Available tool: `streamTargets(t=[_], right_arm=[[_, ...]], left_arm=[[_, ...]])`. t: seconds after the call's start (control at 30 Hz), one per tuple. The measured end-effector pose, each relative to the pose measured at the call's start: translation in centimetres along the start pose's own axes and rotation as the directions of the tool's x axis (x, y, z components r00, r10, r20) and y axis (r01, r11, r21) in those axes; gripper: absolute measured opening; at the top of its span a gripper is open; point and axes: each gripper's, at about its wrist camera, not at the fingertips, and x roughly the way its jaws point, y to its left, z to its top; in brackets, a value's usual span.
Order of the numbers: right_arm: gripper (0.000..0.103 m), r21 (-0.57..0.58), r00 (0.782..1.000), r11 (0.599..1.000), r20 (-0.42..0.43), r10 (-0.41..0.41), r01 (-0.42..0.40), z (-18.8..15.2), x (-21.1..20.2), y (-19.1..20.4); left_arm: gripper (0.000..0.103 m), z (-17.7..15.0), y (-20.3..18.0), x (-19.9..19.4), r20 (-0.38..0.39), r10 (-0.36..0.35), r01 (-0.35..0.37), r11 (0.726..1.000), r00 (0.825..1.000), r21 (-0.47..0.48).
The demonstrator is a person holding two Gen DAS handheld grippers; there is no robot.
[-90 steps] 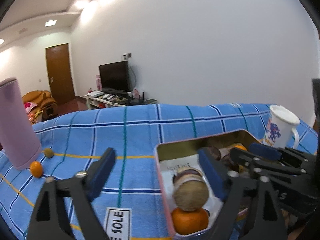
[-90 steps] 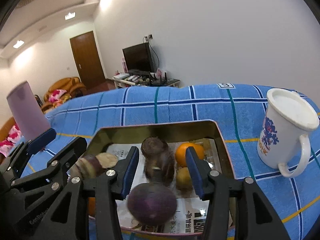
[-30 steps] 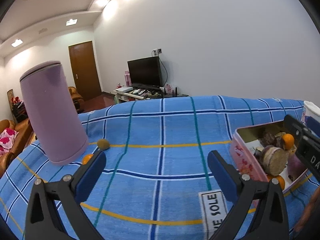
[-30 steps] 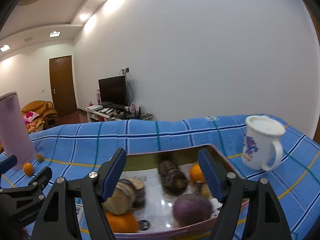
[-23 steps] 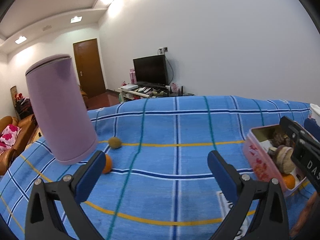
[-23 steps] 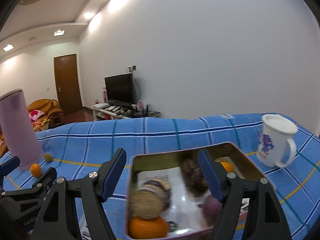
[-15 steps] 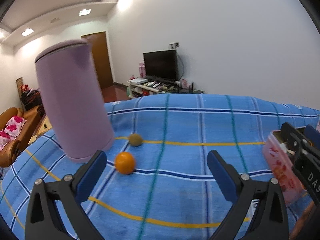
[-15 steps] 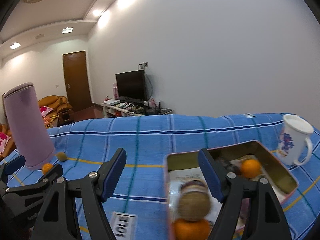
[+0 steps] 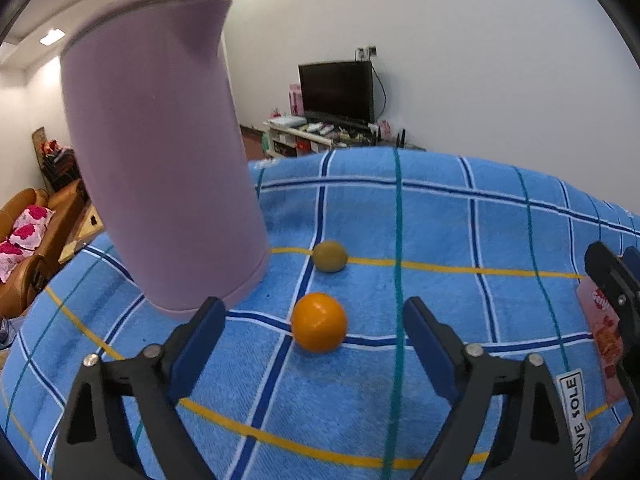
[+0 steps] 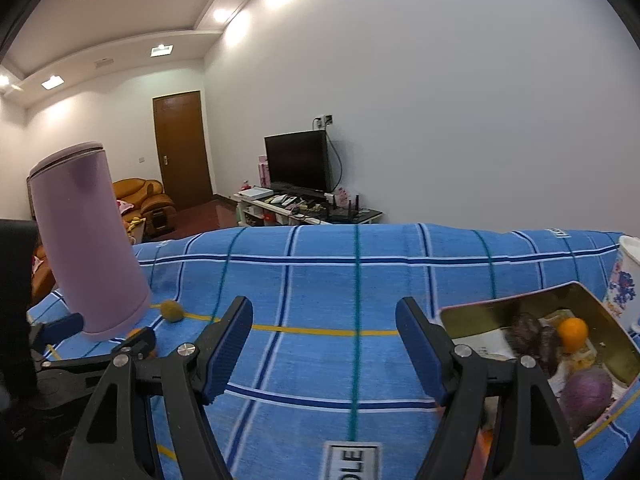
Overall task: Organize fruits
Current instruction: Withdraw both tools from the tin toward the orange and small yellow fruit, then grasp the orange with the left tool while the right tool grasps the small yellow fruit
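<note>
An orange fruit lies on the blue checked cloth, just ahead of my open, empty left gripper and between its fingers. A small olive-green fruit lies a little beyond it; it also shows in the right wrist view. The metal tin at the right holds dark purple fruits and an orange. My right gripper is open and empty over bare cloth, left of the tin.
A tall lilac cylinder stands close on the left of the loose fruits, also seen in the right wrist view. A white mug stands behind the tin at the far right. A "LOVE SOLE" label is sewn on the cloth.
Both grippers have swung left, away from the tin. My left gripper has closed in on the orange beside the lilac cylinder, which now sits between its open fingers.
</note>
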Motion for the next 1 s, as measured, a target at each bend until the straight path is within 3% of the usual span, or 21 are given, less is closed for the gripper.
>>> streamTargets(t=[0.2,0.4,0.53,0.63,0.67,0.73,0.83,1.0], right_arm=[[0.075,0.001,0.999,0.999,-0.019,0.032,-0.032,0.1,0.8,1.1],[0.075,-0.010,0.997,0.998,-0.059,0.053,-0.054,0.2,2.0,2.2],[0.075,-0.016,0.991,0.997,-0.110,0.074,-0.076,0.3,3.3,3.0],[0.075,-0.024,0.985,0.995,-0.143,0.094,-0.099,0.3,4.3,3.9],[0.075,-0.027,0.983,0.994,-0.154,0.102,-0.108,0.3,4.6,4.2],[0.075,-0.039,0.977,0.991,-0.179,0.116,-0.125,0.3,5.3,5.0],[0.075,-0.051,0.966,0.988,-0.221,0.132,-0.146,0.3,6.5,6.1],[0.075,-0.025,0.942,0.981,-0.285,0.179,-0.194,0.4,8.9,7.5]], left_arm=[[0.072,0.1,1.5,2.4,-0.087,-0.092,0.088,0.995,0.992,-0.050],[0.065,-0.3,3.4,4.7,-0.176,-0.204,0.173,0.969,0.963,-0.174],[0.062,-0.4,3.7,4.7,-0.168,-0.234,0.203,0.962,0.958,-0.185],[0.050,-0.4,4.0,4.7,-0.163,-0.266,0.233,0.953,0.950,-0.194],[0.040,-0.4,4.1,4.7,-0.158,-0.286,0.253,0.946,0.945,-0.201],[0.039,-0.5,4.3,4.8,-0.156,-0.311,0.277,0.938,0.937,-0.208],[0.038,-0.6,4.0,3.8,-0.150,-0.245,0.222,0.962,0.958,-0.159],[0.038,0.0,5.8,1.9,-0.094,-0.180,0.161,0.970,0.979,-0.180]])
